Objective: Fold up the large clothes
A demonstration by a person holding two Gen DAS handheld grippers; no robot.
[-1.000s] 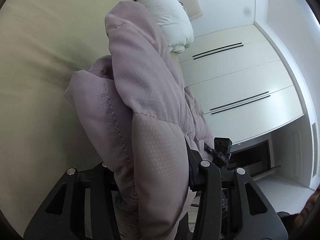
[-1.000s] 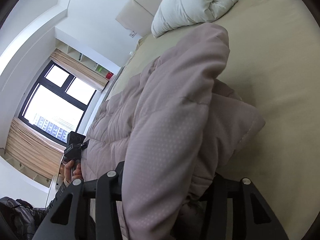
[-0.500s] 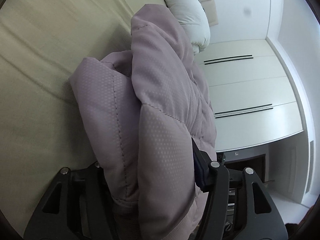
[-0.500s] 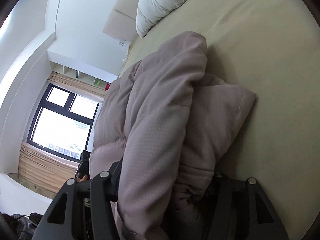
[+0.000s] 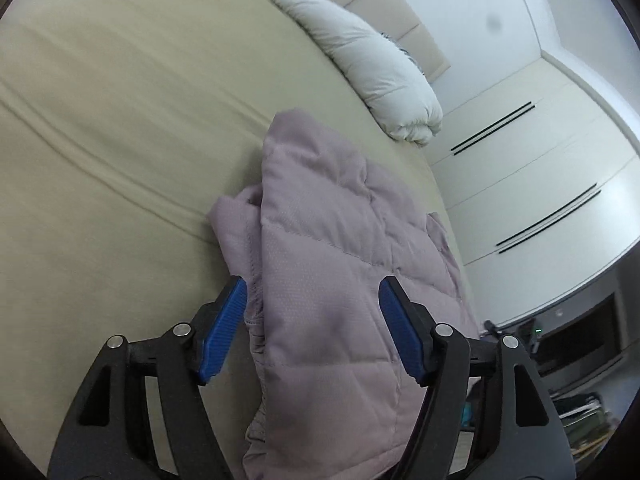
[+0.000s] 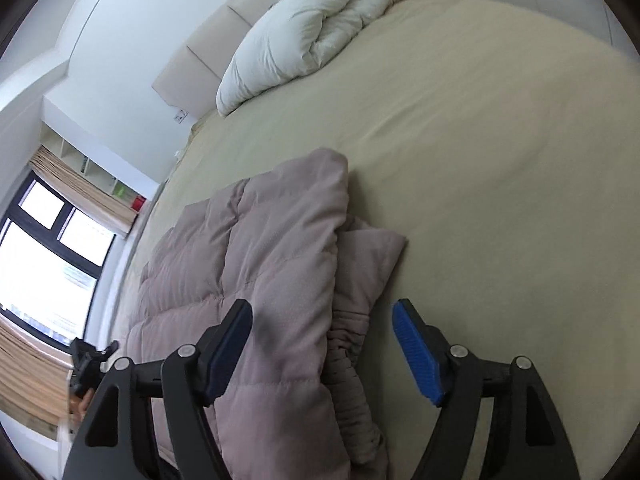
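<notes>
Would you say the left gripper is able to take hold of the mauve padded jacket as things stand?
Probably yes: the left gripper is open with the mauve padded jacket lying between its blue pads, nothing blocking them on the bed.

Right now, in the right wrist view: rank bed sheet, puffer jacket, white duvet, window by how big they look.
1. bed sheet, fills most of the frame.
2. puffer jacket, though it lies close to the camera, which inflates it.
3. white duvet and window: look alike, and the window is cut off by the frame edge, so unranked.
</notes>
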